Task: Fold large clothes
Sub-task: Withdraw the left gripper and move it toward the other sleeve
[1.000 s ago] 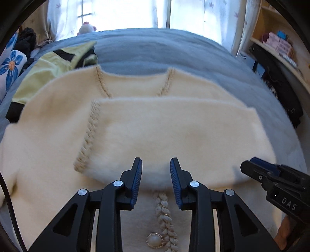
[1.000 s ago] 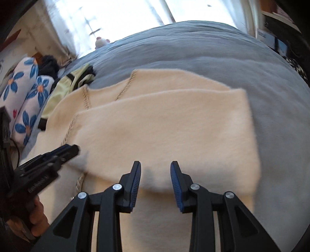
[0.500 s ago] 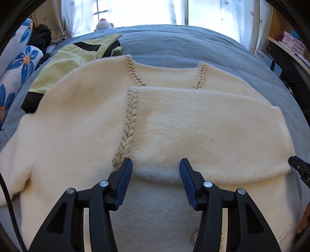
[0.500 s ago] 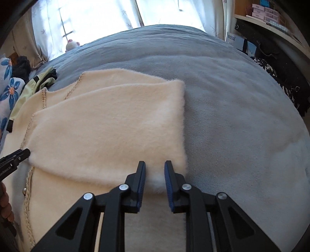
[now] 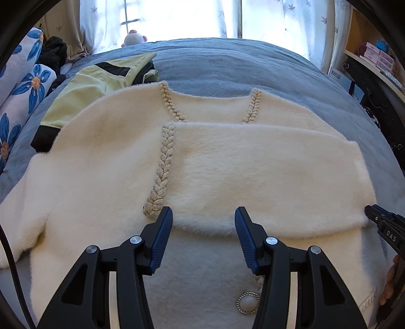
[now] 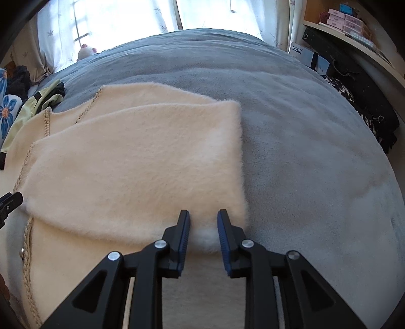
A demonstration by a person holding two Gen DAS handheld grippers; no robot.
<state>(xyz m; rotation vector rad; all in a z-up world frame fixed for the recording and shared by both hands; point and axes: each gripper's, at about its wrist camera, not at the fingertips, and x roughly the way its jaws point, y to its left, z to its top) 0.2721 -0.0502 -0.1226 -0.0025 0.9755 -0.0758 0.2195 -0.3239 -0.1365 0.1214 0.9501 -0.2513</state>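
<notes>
A cream fuzzy cardigan [image 5: 101, 164] with braided trim [image 5: 162, 164] and a pearl button [image 5: 248, 305] lies flat on the grey bed. Its right sleeve [image 5: 265, 172] is folded across the chest. My left gripper [image 5: 203, 225] is open and empty just above the sleeve's near edge. In the right wrist view the cardigan [image 6: 139, 164] fills the left half. My right gripper [image 6: 202, 225] is partly open at the sleeve's near right corner, fabric between the jaws but not pinched. Its tip shows in the left wrist view [image 5: 379, 220].
The grey blanket [image 6: 303, 151] covers the bed. A yellow-green and black garment [image 5: 96, 83] lies at the far left, beside blue-flowered pillows [image 5: 22, 96]. A plush toy [image 5: 134, 38] sits by the window. Shelves with boxes [image 6: 349, 20] and a dark bag stand at the right.
Both grippers drew back toward me off the folded sleeve. The left jaws opened wider. The right gripper slid to the sleeve's right corner, narrowed, then opened slightly.
</notes>
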